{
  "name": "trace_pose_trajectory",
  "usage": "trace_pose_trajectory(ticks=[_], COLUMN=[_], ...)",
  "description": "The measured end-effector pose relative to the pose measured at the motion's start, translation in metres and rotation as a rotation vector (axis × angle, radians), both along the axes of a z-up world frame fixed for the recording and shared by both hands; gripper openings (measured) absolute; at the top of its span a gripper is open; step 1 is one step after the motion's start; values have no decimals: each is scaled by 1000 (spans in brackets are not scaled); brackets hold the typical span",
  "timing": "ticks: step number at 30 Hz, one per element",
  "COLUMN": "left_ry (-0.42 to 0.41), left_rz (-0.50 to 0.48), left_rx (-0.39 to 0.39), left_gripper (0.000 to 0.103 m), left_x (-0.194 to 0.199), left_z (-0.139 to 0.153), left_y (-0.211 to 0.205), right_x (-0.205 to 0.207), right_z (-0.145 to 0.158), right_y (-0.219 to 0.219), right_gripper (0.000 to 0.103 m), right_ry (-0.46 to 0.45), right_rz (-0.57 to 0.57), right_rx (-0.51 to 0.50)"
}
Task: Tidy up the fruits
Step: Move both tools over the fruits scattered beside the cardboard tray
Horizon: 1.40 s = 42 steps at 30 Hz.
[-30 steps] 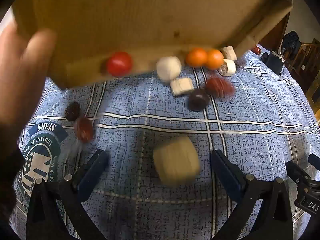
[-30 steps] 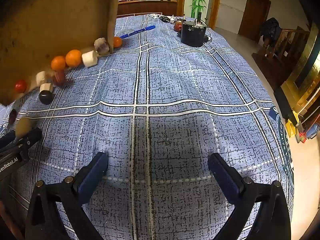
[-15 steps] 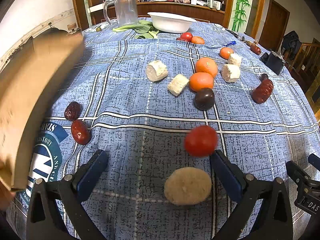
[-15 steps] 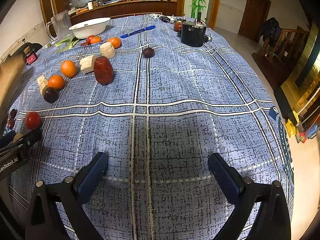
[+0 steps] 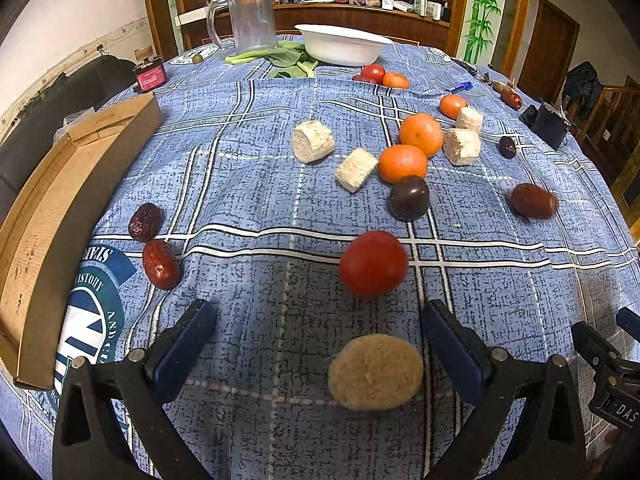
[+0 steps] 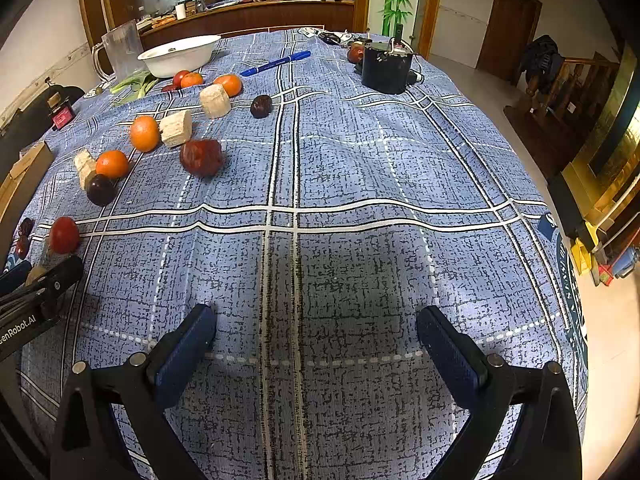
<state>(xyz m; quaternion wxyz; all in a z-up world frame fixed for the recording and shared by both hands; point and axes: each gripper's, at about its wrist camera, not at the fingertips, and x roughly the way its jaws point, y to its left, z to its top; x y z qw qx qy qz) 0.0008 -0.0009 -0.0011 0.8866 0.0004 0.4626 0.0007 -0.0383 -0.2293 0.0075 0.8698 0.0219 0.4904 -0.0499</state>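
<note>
- We judge sorting has not begun: the fruits lie scattered over the blue checked tablecloth, and both our grippers are spread wide, holding nothing.
- The left gripper has a tan round piece between its fingers and a red tomato just ahead; closing on one seems next.
- The right gripper hovers over bare cloth.
- A cardboard tray sits at the left edge, a white bowl at the far side; a wooden counter stands behind.

fruits scattered on tablecloth — box at left edge
</note>
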Motion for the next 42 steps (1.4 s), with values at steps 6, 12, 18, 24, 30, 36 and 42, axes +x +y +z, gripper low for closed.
trace_pose_trajectory(ticks=[6, 12, 18, 24, 30, 36, 42], left_ry=[1, 42, 2, -19, -40, -59, -72], left_rz=[3, 3, 23, 75, 105, 113, 108], left_rx=[0, 7, -27, -55, -60, -35, -26], left_gripper=[103, 103, 103, 103, 103, 103, 103], left_x=[0, 1, -8, -14, -26, -33, -35], left_z=[0, 2, 33, 62, 75, 80, 85], left_y=[0, 3, 27, 60, 81, 88, 89], right_x=[0, 9, 14, 16, 12, 3, -1], right_z=[-1, 4, 37, 63, 74, 82, 82], right_y=[1, 3, 33, 63, 82, 88, 93], right_gripper=[102, 102, 102, 102, 102, 102, 102], right_ry=[6, 29, -16, -46, -73, -121, -122], right_rz=[-6, 1, 82, 136, 151, 146, 159], right_rx=[0, 25, 6, 29, 46, 43, 45])
